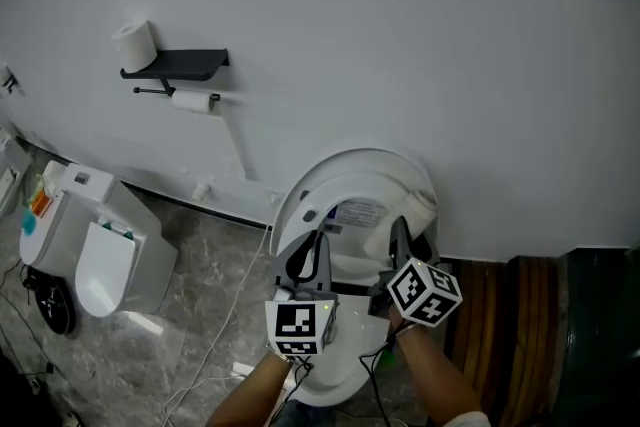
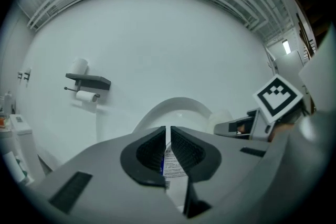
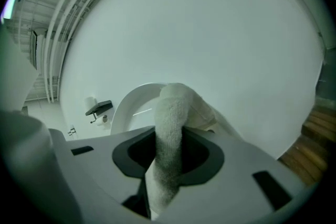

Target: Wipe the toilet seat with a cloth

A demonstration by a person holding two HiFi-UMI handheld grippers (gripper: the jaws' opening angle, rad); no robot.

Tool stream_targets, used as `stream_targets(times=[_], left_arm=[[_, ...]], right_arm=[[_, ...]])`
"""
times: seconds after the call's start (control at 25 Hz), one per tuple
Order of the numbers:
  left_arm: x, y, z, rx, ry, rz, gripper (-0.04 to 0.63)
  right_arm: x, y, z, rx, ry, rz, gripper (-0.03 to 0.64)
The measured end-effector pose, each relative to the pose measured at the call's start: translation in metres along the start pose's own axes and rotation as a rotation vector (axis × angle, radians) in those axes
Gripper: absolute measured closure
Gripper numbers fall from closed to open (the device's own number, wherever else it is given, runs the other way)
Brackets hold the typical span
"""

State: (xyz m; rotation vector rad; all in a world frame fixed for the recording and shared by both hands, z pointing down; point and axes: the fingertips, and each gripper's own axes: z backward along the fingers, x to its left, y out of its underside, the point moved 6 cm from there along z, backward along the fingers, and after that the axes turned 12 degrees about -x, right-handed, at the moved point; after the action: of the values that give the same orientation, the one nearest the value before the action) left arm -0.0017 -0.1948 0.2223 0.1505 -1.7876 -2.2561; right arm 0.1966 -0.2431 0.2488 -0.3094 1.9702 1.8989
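The toilet (image 1: 328,383) stands against the white wall (image 1: 420,35), and its lid (image 1: 350,170) is raised, with the top edge leaning on this wall. Both grippers are in front of the lid, side by side and near each other. The right gripper (image 3: 170,136) has its jaws closed on the white cloth (image 3: 171,110), which runs up between them and bends over past the tips. In the head view the cloth (image 1: 421,207) is at the right edge of the lid, touching or almost touching it. The left gripper (image 2: 168,136) has its jaws pressed together with only a thin slit, and nothing is held; it points at the middle of the lid (image 2: 178,107). Right of the toilet a wooden panel (image 1: 492,315) stands close, so this side is narrow. On the left there is more grey floor (image 1: 195,250), but a cable (image 1: 228,315) crosses it and a white unit (image 1: 105,255) stands further away. A dark shelf (image 1: 182,63) with a paper roll (image 1: 135,43) hangs on the wall, well apart from the lid.
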Motion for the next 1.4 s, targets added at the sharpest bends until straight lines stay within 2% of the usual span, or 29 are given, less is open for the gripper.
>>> stream_targets(times=[0.12, 0.2, 0.24, 0.4, 0.52, 0.72, 0.8, 0.88, 1.0, 1.2, 1.4], left_arm=[[0.002, 0.006, -0.014, 0.003, 0.048, -0.004, 0.563], [0.001, 0.011, -0.025, 0.015, 0.097, 0.006, 0.446], [0.0, 0.014, -0.031, 0.028, 0.117, -0.005, 0.418], [0.003, 0.025, -0.053, 0.082, 0.168, -0.063, 0.334], [0.006, 0.032, -0.07, 0.125, 0.185, -0.087, 0.301], [0.007, 0.042, -0.102, 0.246, 0.204, -0.061, 0.298], [0.005, 0.044, -0.112, 0.275, 0.209, -0.086, 0.298], [0.006, 0.044, -0.121, 0.285, 0.214, -0.122, 0.298], [0.01, 0.048, -0.127, 0.313, 0.219, -0.127, 0.298], [0.016, 0.053, -0.131, 0.35, 0.241, -0.012, 0.299], [0.017, 0.052, -0.129, 0.332, 0.243, -0.023, 0.299]], right_arm=[[-0.001, -0.003, 0.017, 0.006, -0.039, 0.012, 0.516], [-0.004, -0.001, 0.027, 0.024, -0.063, 0.007, 0.516], [-0.006, 0.0, 0.032, 0.034, -0.071, -0.001, 0.516], [-0.009, -0.004, 0.05, 0.05, -0.086, -0.042, 0.516], [-0.01, -0.01, 0.062, 0.035, -0.104, -0.028, 0.516], [-0.011, -0.01, 0.075, 0.039, -0.125, -0.037, 0.516], [-0.012, -0.009, 0.078, 0.038, -0.129, -0.025, 0.516], [-0.013, -0.01, 0.081, 0.031, -0.13, -0.015, 0.515], [-0.016, -0.011, 0.083, 0.018, -0.128, -0.033, 0.515], [-0.019, -0.017, 0.084, 0.006, -0.116, -0.046, 0.515], [-0.02, -0.018, 0.086, -0.017, -0.118, -0.075, 0.515]])
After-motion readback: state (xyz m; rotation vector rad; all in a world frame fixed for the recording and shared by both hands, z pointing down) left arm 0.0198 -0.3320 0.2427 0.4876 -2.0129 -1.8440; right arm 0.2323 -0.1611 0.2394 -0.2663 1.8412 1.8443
